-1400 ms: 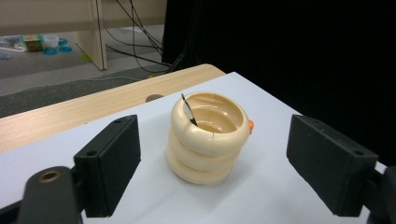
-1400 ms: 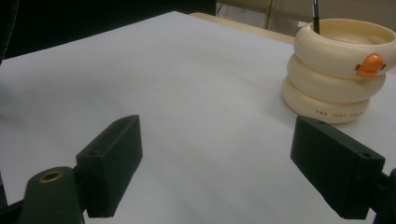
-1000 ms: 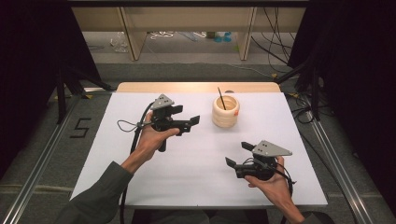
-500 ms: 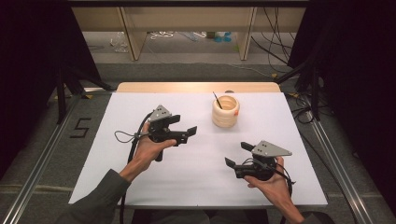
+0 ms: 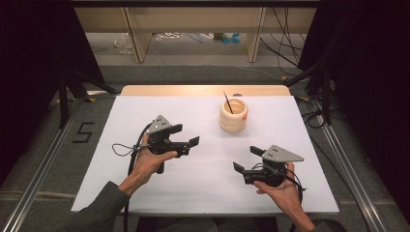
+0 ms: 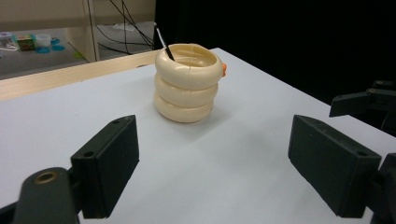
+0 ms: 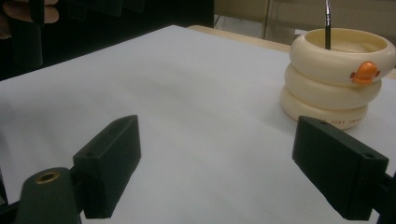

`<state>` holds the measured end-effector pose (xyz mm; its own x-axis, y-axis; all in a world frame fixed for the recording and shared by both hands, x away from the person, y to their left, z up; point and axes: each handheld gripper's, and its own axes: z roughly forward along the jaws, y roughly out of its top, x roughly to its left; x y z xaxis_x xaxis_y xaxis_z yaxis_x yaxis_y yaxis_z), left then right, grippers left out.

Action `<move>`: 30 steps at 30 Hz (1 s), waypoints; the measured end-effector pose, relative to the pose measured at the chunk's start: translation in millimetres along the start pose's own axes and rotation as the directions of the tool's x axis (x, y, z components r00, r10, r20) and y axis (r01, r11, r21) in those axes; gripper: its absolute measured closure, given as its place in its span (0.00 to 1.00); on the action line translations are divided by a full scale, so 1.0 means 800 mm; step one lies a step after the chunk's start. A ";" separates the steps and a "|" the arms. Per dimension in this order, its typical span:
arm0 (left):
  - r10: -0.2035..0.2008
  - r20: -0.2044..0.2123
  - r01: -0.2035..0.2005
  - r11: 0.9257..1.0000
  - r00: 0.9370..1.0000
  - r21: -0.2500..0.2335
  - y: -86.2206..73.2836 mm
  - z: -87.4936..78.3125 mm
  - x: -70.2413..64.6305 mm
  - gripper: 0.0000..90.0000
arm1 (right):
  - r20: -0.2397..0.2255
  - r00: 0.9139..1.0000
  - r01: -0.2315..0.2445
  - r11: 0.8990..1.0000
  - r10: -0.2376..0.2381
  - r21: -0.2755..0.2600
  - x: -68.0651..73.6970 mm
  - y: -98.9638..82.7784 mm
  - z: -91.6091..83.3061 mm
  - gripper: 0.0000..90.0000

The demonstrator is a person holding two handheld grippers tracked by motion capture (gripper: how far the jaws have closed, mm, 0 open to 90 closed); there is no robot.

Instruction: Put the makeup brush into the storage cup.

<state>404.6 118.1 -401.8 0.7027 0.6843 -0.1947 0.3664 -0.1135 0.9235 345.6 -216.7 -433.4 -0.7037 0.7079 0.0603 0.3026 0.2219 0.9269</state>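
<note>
Cream plastic, stacked like three rings, the cup (image 5: 233,116) stands upright on the far right part of the white surface (image 5: 208,193), with a thin black stick (image 5: 227,104) leaning inside it and an orange tab (image 7: 365,72) on its rim. My left hand-held gripper (image 5: 185,135) hovers at centre left, jaws wide apart and holding nothing, pointed toward the cup. My right hand-held gripper (image 5: 247,159) sits low at the near right, also fully open and empty, well apart from the cup. As I judge it, the stick is the hard part: it is thin and tilted, so a jaw closing off-centre could knock it sideways or miss it. The cup looks light; a nudge from either jaw on the approach could slide or tip it, spilling the stick.
</note>
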 end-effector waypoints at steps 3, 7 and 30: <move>-0.007 -0.001 0.007 1.000 1.000 -0.001 -0.004 -0.004 -0.002 0.18 | 0.002 1.000 0.000 1.000 0.000 -0.004 0.000 0.001 -0.001 0.18; 0.009 -0.004 -0.009 1.000 1.000 -0.005 -0.007 -0.010 -0.002 0.18 | 0.000 1.000 -0.003 1.000 0.003 0.010 0.001 0.001 -0.003 0.18; 0.032 -0.027 -0.032 0.999 0.999 -0.007 -0.036 -0.039 -0.008 0.18 | -0.010 0.999 -0.034 0.997 0.033 -0.070 0.001 0.002 -0.004 0.18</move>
<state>370.3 139.0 -417.2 0.6971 0.6999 -0.1559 0.3395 -0.1306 0.9315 343.3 -217.9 -430.9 -0.6994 0.7084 0.0947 0.2807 0.1503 0.9480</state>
